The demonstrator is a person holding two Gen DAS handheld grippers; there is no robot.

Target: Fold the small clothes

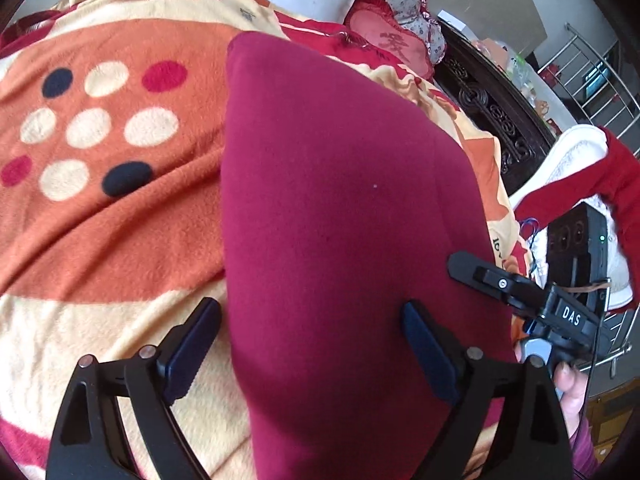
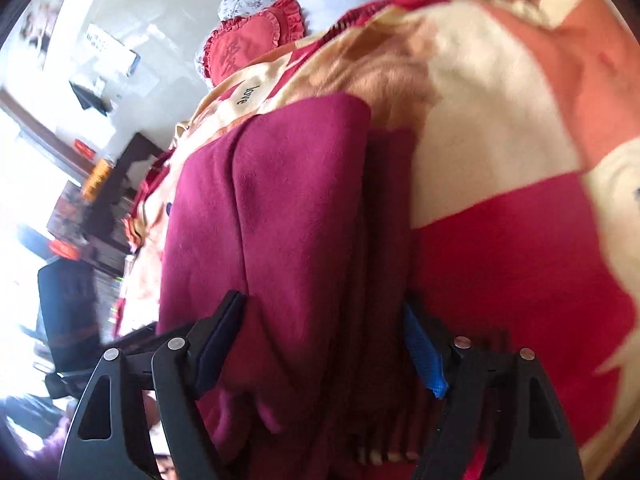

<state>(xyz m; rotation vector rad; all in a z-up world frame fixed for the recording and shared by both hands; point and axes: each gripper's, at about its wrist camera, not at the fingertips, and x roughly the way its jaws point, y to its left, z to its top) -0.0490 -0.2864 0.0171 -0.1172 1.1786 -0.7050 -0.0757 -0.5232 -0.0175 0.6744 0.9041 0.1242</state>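
Left wrist: left gripper spread wide over folded maroon garment on blanket; right gripper also spread, straddling thick fold; fold apparently mid-way; next: clamp edge, fold over.

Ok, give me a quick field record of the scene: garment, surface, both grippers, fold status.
garment: dark magenta soft knit garment, lying in layers, smooth top panel
surface: orange, cream and red fleece blanket with dots, on a bed
left gripper: jaws wide apart, straddling the garment's near end
right gripper: jaws apart around bunched layers, not pinched shut
fold status: partly folded; layered edges visible in the right wrist view
background: red heart-shaped ruffled cushion near the headboard
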